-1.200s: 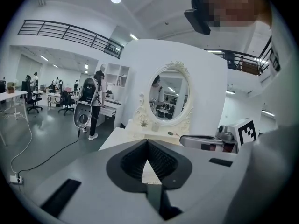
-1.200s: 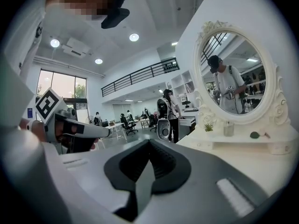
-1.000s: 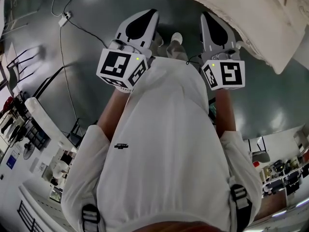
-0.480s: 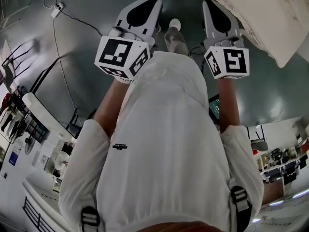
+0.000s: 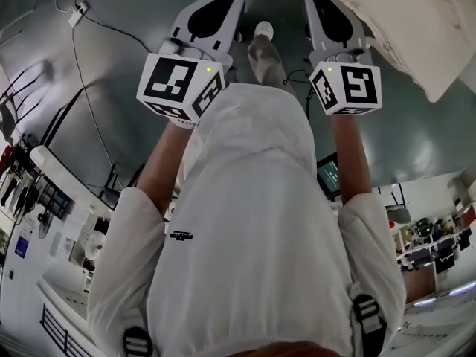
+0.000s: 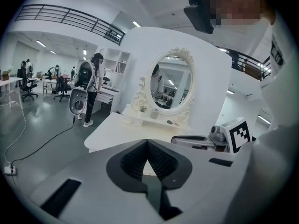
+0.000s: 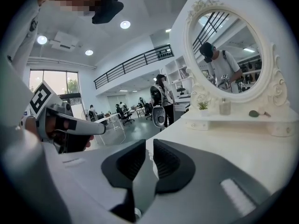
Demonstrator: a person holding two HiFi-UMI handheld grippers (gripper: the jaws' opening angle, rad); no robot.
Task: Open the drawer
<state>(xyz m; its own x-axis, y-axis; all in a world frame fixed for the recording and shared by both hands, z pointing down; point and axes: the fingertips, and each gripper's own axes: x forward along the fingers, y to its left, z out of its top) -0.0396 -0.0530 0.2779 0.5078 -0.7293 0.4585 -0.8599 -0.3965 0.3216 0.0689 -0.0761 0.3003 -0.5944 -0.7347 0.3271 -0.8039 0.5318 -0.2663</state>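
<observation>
Two grippers faced the dressing table, approach stage: your left gripper was closed and empty; your right gripper had just been opening, nothing between its jaws. No drawer showed in any view; next, presumably, find its handle under the tabletop.

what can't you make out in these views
- Drawer: seen in no view. In the head view the dressing table is cut by the top right edge and the person's white shirt fills the middle. In each gripper view the left gripper or right gripper body hides the table's front.
- Small items on the mirror shelf: too small to name, right gripper view.
</observation>
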